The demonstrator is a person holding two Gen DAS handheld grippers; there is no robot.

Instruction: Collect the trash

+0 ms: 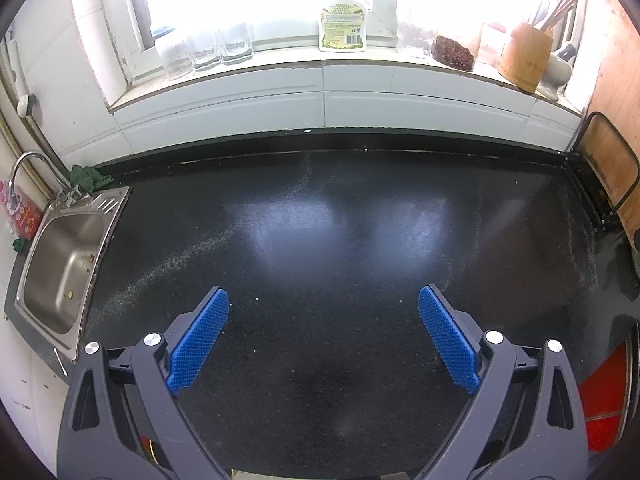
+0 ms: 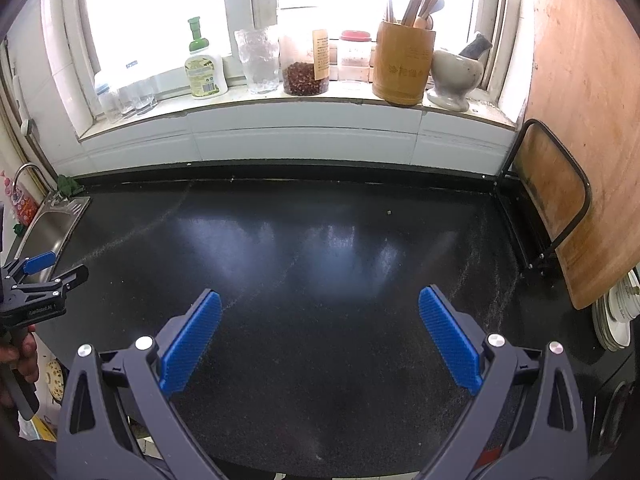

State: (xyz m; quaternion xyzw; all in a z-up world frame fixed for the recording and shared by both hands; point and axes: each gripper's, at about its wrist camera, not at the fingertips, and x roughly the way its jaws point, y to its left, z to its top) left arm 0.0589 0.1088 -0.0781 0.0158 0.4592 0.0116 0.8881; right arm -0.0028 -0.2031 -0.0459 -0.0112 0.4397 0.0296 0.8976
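Black and glossy, the desk [image 1: 320,220] lies nearly bare under both my tools: left tool [image 1: 323,300] and right tool [image 2: 320,300] each gape wide with nothing between the blue pads, poised over the front edge to scan. Trash seems limited to small crumbs, one [image 2: 389,212] toward the back edge, with scraps in the sink [image 1: 60,264] at the left edge.

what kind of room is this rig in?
Most likely a home kitchen: a steel sink with a tap at the left end of a dark countertop, and a windowsill holding a bamboo chopstick holder, a mortar and pestle and a dish soap bottle.
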